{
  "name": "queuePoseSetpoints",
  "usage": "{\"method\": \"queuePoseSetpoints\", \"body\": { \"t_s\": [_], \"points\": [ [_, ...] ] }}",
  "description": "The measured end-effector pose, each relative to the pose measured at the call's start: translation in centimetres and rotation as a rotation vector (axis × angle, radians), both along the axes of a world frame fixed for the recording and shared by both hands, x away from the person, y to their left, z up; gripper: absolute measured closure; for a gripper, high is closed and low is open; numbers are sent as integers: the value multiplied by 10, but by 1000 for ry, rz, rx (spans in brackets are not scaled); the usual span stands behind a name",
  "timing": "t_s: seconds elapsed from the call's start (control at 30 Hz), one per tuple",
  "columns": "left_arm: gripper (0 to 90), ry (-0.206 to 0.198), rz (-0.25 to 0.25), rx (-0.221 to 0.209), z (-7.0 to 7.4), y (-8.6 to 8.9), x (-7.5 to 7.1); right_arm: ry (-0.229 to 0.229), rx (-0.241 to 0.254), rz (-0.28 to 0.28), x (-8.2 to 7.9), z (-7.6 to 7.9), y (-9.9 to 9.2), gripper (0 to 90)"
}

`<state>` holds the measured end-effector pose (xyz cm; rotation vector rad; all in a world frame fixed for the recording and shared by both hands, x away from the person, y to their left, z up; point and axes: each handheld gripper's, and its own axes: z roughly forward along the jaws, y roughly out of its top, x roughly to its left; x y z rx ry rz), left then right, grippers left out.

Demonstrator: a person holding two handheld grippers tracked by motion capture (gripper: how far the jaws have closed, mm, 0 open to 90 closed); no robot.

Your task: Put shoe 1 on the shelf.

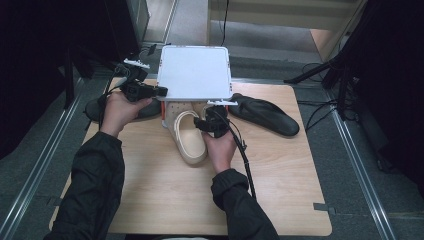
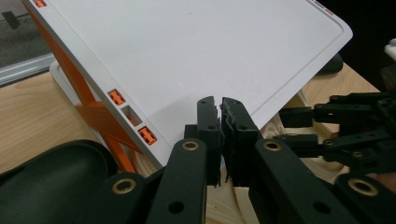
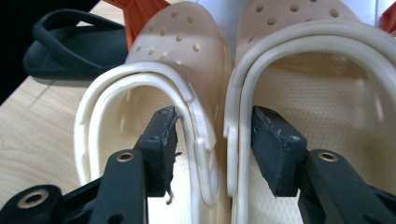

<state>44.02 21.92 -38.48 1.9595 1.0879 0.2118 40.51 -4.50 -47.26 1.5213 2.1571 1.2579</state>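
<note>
A white panel (image 1: 195,72) on orange supports (image 2: 100,116) stands tilted at the table's far edge. My left gripper (image 1: 160,91) is shut on its near left edge, and the panel (image 2: 210,46) rises away from the closed jaw tips of that gripper (image 2: 219,100). Two cream clogs lie side by side under the panel's front, one clog (image 1: 189,142) reaching toward me. My right gripper (image 1: 212,120) has one jaw inside the left clog (image 3: 173,42) and the other inside the right clog (image 3: 327,74). That gripper (image 3: 215,114) pinches their adjoining walls together.
A black slipper (image 1: 265,115) lies right of the clogs, and another black slipper (image 1: 95,107) sits at the table's left edge beneath my left hand. The wooden table (image 1: 165,190) is bare near me. Dark stands and cables flank the table.
</note>
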Motion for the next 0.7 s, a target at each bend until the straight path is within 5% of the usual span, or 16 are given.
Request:
{"method": "queuePoseSetpoints", "body": {
  "t_s": [0.23,0.47,0.57,0.7],
  "points": [
    [869,-1,4,1,0,0,0,-22,15,21,-19,11,-14,591],
    [892,1,12,3,0,0,0,-30,25,64,-40,15,-26,758],
    [891,2,14,2,0,0,0,-42,63,100,-51,16,-32,900],
    [891,2,14,0,0,0,0,-34,76,128,-63,15,-38,900]
  ]
}}
